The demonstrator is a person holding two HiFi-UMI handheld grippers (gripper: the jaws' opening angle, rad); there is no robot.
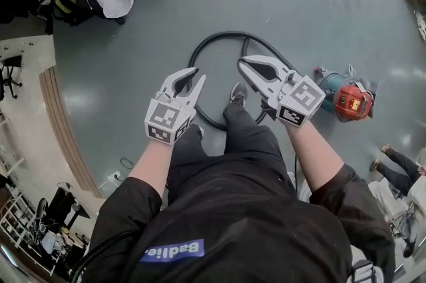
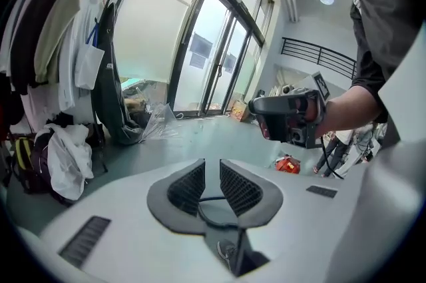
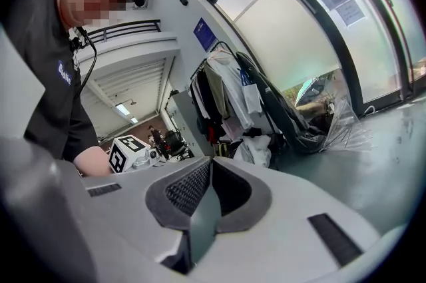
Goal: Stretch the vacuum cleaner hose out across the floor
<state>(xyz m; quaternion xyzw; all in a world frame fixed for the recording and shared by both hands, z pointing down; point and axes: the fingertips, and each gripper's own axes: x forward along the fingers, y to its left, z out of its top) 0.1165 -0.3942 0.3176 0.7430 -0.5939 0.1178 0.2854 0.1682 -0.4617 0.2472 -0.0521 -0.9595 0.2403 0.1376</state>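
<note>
Approach step: our left gripper point(image 1: 196, 74) slightly parted, right gripper point(image 1: 241, 61) clenched, both empty above the coiled hose point(image 1: 223, 34); next we likely must lower and grasp it.

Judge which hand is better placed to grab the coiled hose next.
Left, probably. The left hand-held gripper has its jaws slightly apart, and its view looks through them at the coiled vacuum cleaner hose. The right hand-held gripper is shut and its view faces the clothes rack.
</note>
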